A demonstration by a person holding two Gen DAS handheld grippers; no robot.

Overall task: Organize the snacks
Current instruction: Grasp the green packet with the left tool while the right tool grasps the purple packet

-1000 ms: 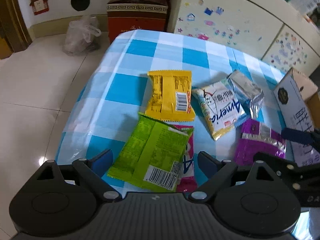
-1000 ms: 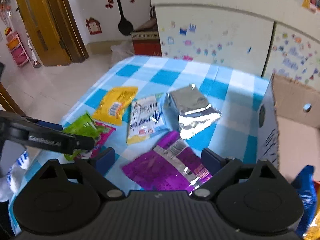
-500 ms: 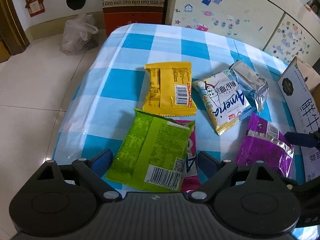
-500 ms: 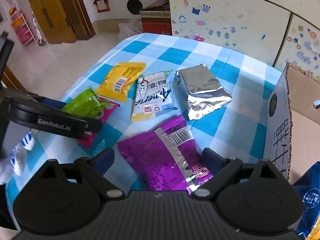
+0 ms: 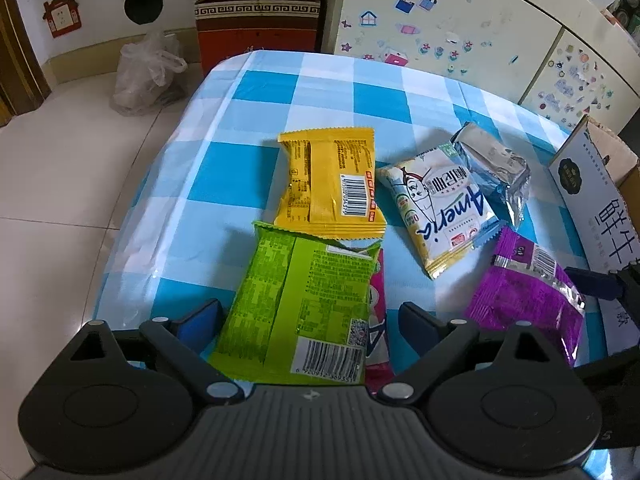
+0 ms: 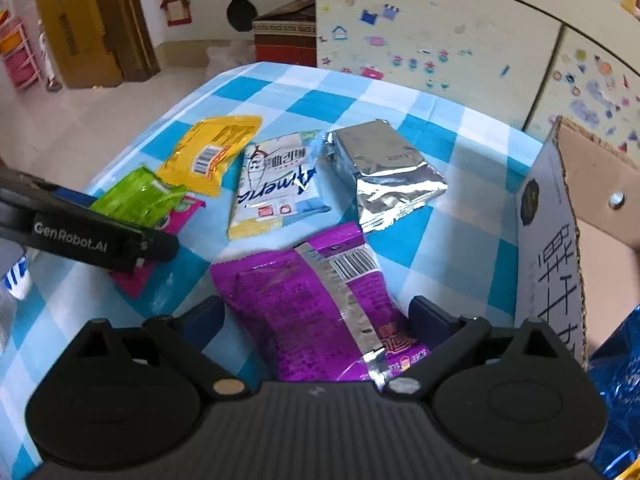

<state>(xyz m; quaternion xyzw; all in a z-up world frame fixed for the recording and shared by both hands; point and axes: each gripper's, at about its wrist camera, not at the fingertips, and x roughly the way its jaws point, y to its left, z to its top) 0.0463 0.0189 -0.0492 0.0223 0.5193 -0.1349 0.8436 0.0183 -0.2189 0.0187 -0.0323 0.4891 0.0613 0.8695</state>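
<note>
- Left wrist view: your left tongs stand wide and have just been opening a little further; the green packet lies between the fingers, and the pads do not press on it.
- The green packet lies barcode-up on the checked desk, overlapping a pink packet under its right edge.
- Just beyond it lies the yellow packet, whose near edge touches the green one.
- To the right lie the white packet and the silver packet; the purple packet sits nearer the cardboard box at the desk's right edge.
- Right wrist view: your right tongs are also wide and have just been opening; the purple packet lies flat between the fingers, ungripped.
- The silver packet lies just beyond the purple one, the white packet to its left.
- The left tongs' finger reaches in over the green packet.
- The cardboard box stands open on the right, with a blue bag in it.
</note>
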